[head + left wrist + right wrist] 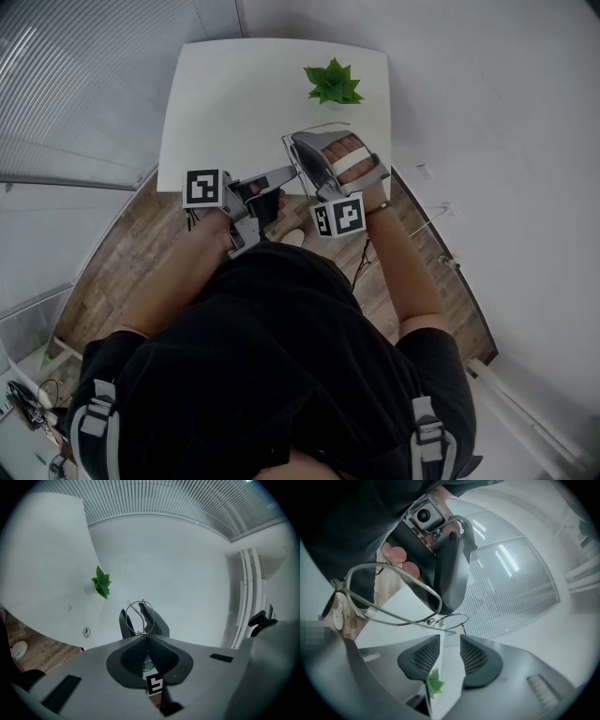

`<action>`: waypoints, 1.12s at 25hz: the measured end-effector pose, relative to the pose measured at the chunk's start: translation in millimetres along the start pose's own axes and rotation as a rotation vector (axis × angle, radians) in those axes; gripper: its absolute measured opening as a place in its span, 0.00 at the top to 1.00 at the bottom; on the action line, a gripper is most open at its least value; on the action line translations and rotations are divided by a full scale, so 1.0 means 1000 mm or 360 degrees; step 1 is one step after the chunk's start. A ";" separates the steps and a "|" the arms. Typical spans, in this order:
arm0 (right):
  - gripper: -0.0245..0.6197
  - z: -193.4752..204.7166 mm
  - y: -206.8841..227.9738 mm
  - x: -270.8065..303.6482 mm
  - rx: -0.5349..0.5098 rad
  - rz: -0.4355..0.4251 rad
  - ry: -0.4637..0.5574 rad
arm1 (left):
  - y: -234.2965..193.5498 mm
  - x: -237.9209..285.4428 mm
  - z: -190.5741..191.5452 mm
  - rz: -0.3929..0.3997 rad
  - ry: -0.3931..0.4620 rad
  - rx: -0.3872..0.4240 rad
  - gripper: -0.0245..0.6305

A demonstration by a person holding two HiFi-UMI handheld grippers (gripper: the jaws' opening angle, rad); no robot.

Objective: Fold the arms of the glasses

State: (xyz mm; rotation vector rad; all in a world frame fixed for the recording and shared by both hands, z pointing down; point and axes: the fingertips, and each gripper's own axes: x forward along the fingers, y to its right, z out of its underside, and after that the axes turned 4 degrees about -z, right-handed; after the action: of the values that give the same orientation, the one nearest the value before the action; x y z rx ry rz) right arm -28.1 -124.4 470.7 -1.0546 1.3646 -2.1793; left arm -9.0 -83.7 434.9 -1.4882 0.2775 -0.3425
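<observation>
thin silver wire-framed glasses (391,592) hanging in the air above the near edge of the white rectangular table (234,84) | left gripper (146,637) pinching the frame's wire, jaws pressing together | right gripper (450,641) holding its jaws spread, glasses arm lying just past their tips, pads not pressing it | small green leafy plant (333,82) sitting on the table's far side

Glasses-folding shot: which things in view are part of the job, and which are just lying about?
In the job:
glasses
left tongs, shut on them
right tongs, open, gripping nothing

Lying about:
small green plant
white table under it
window blinds
</observation>
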 end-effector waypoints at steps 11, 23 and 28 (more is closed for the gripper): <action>0.74 0.037 0.022 -0.026 0.0229 0.0191 -0.0084 | 0.002 0.006 -0.005 -0.0017 0.0046 -0.0019 0.94; 0.74 0.089 0.045 -0.042 0.0430 0.0371 -0.0295 | 0.009 0.003 -0.006 -0.0019 0.0049 -0.0004 0.94; 0.75 0.094 0.044 -0.039 0.0448 0.0362 -0.0320 | 0.008 0.001 -0.004 -0.0025 0.0046 0.0002 0.94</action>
State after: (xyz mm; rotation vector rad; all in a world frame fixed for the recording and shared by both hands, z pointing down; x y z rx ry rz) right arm 64.3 -177.6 440.9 -0.9326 1.0011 -1.9680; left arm -9.5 -87.4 427.1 -1.4857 0.2890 -0.3771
